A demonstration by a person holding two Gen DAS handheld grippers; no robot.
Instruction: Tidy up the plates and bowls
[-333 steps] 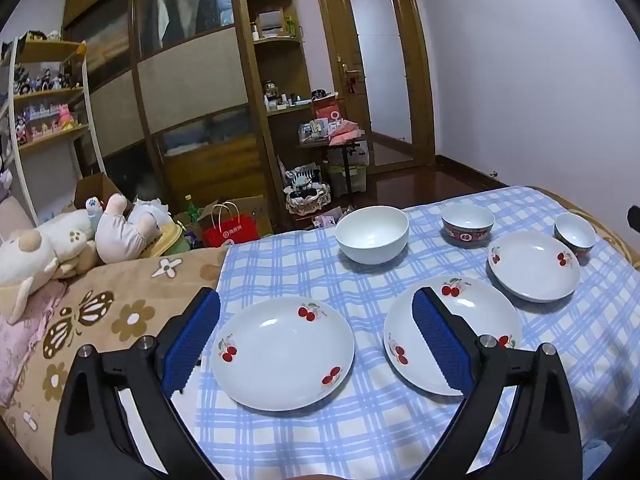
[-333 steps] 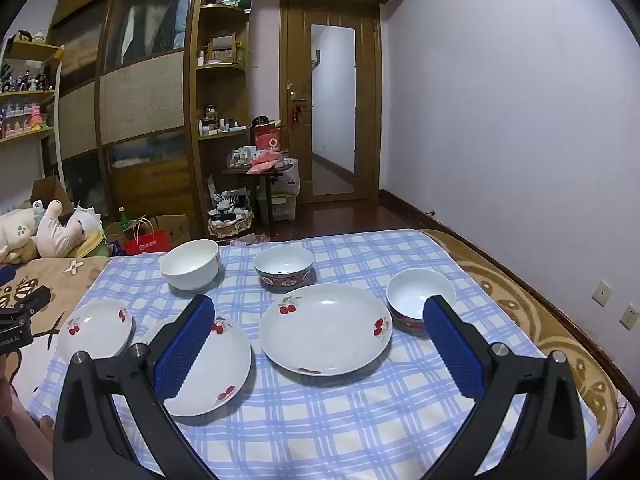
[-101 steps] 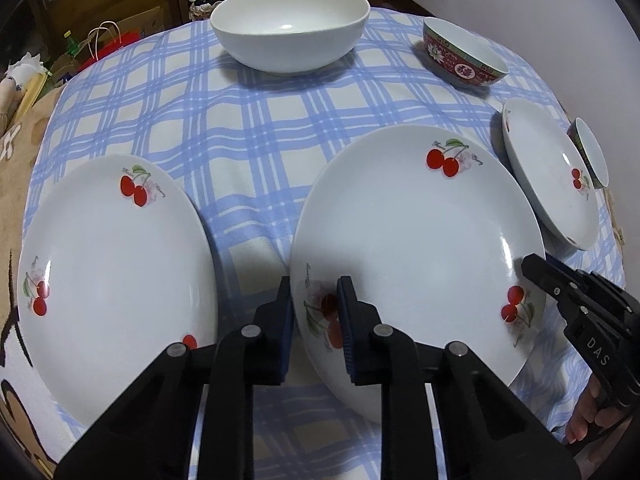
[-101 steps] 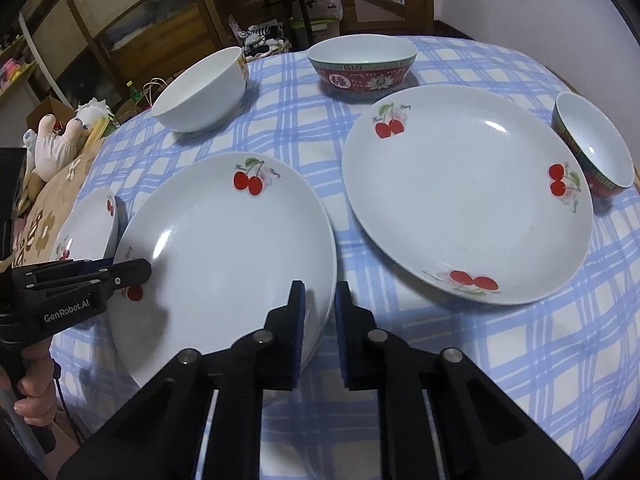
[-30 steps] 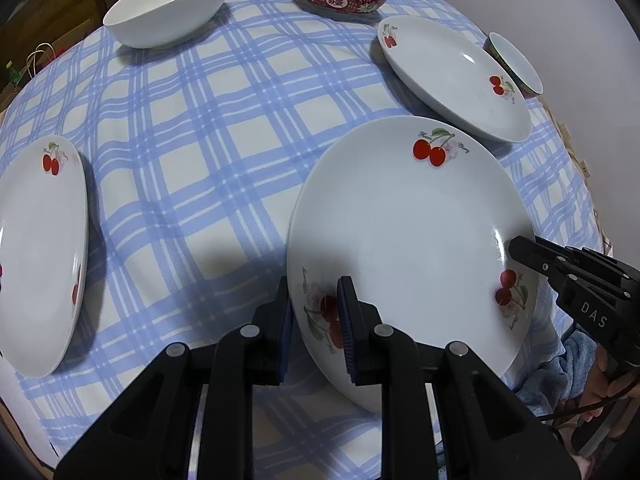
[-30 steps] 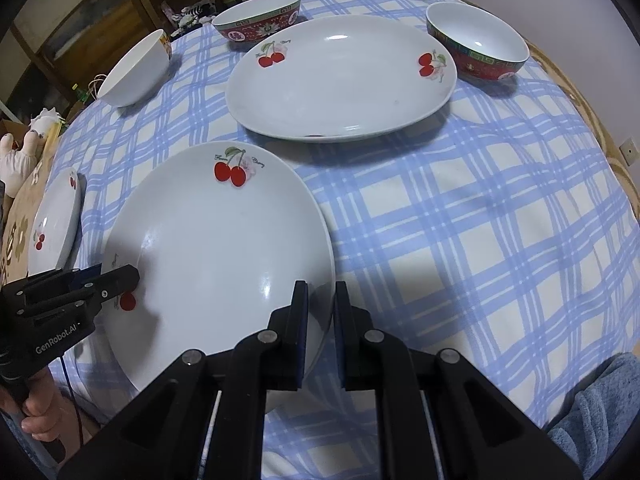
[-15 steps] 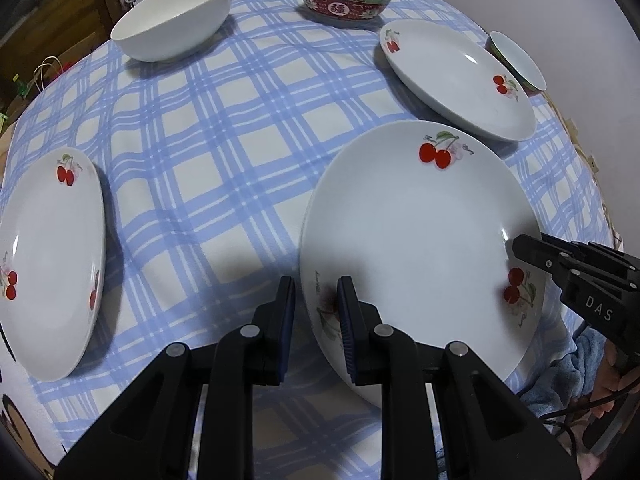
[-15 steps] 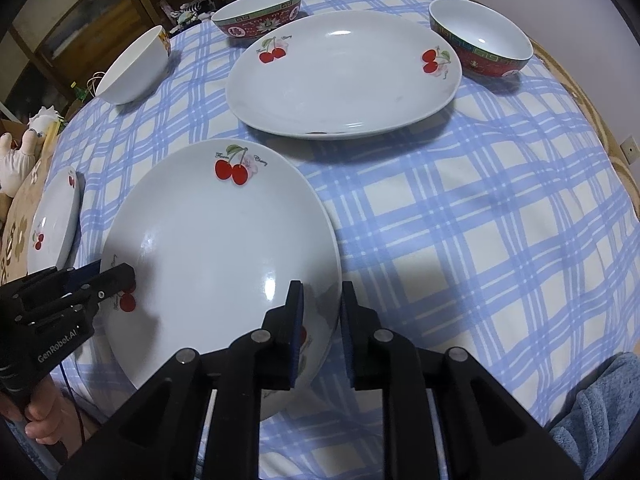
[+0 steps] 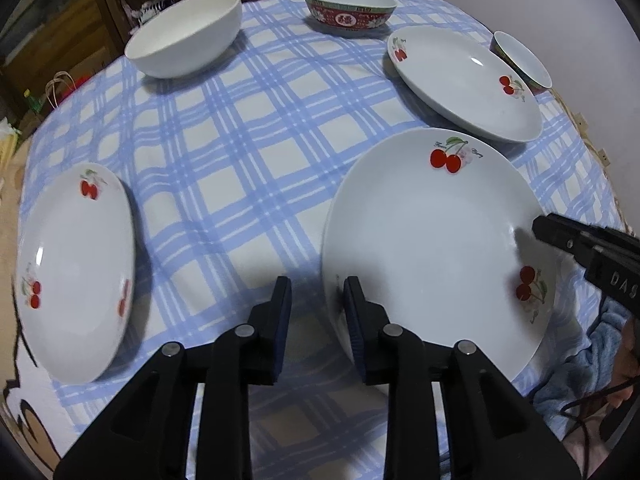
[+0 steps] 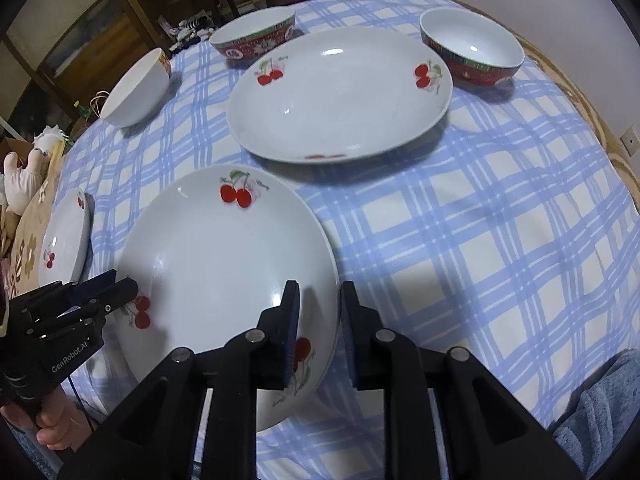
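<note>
A white cherry-print plate (image 9: 432, 240) (image 10: 224, 272) lies on the blue checked tablecloth (image 9: 240, 152) near the front edge. My left gripper (image 9: 316, 312) straddles its left rim. Its jaws are opening, and a gap shows between the pads and the rim. My right gripper (image 10: 320, 320) straddles the opposite rim, also opening, its pads off the plate. Each gripper shows in the other's view: the right gripper (image 9: 560, 236) and the left gripper (image 10: 120, 288). A second cherry plate (image 9: 76, 276) (image 10: 66, 236) lies left, a third cherry plate (image 9: 464, 84) (image 10: 340, 92) further back.
At the back stand a white bowl (image 9: 184, 36) (image 10: 136, 92) and a red patterned bowl (image 9: 348, 12) (image 10: 252, 40); another red-rimmed bowl (image 9: 520, 60) (image 10: 472, 48) sits far right. A blue towel (image 10: 600, 400) hangs at the near edge. A hand (image 10: 52, 432) holds the left gripper.
Both grippers' jaws have spread apart and let go of the plate rim they pinched a second ago. The plate now lies flat on the cloth; the hands barely moved.
</note>
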